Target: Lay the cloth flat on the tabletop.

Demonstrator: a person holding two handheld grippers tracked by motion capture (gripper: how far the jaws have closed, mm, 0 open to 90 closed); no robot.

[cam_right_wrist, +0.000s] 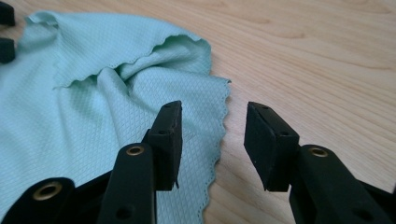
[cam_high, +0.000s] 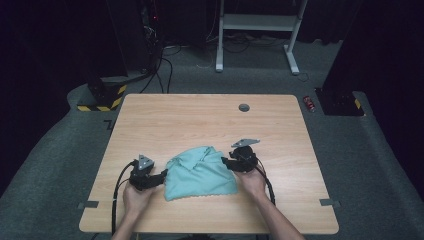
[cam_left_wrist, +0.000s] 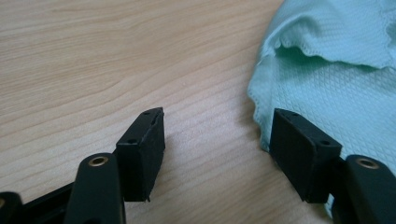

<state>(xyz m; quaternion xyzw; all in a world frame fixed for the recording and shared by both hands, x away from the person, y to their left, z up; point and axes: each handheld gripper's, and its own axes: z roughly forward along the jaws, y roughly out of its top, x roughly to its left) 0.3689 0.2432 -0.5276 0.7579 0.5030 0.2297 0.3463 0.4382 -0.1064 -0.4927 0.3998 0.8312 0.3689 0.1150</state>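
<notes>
Both grippers, left (cam_high: 163, 176) & right (cam_high: 224, 162), jaws apart, empty, flanking teal cloth (cam_high: 200, 175).

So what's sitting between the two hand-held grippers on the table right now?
The light green cloth, crumpled on the table, lies between the left hand-held gripper and the right hand-held gripper; the high view shows it.

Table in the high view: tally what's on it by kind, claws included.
Mint-green cloth: 1
Claws, left claw and right claw, both open beside the cloth: 2
Grey round grommet in the table: 1
Total: 4
</notes>
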